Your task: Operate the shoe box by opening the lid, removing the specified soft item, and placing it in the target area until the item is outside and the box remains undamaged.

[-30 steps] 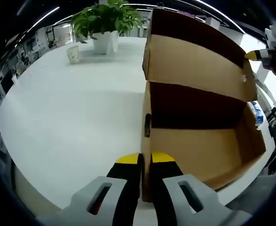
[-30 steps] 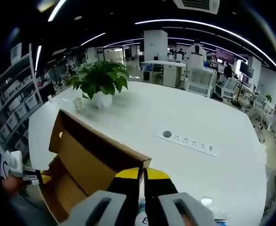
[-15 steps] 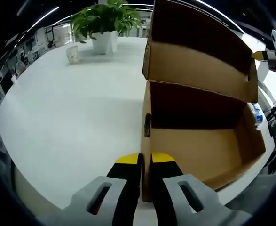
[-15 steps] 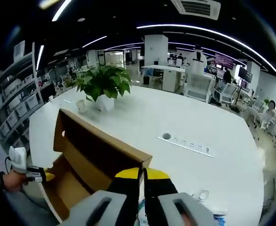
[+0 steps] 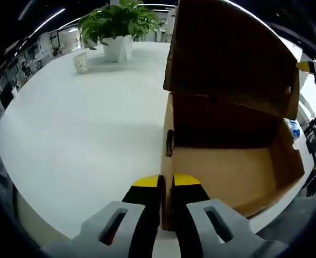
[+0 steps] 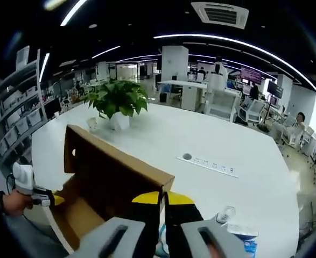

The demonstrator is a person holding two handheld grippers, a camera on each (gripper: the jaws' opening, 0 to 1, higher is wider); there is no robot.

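Observation:
The brown cardboard shoe box (image 5: 227, 172) stands on the white table with its floor showing bare. My left gripper (image 5: 166, 183) is shut on the box's near side wall, one jaw inside and one outside. The hinged lid (image 5: 227, 59) is raised steeply above the box, its dark underside facing me. In the right gripper view, my right gripper (image 6: 163, 198) is shut on the lid's (image 6: 114, 172) free edge. Its yellow tip (image 5: 308, 66) shows at the lid's corner. The left gripper (image 6: 42, 199) shows at the box's far end, held by a hand. A blue and white soft packet (image 5: 294, 129) lies outside the box.
A potted plant (image 5: 117, 27) and a small cup (image 5: 82, 62) stand at the table's far side. A power strip (image 6: 209, 164) is set into the table. A clear object (image 6: 225, 215) and the blue and white packet (image 6: 246, 244) lie near the table's (image 5: 77, 134) edge.
The lid has swung further up and now leans more over the box, showing its dark underside. The right gripper has risen with it. The left gripper has stayed on the box wall.

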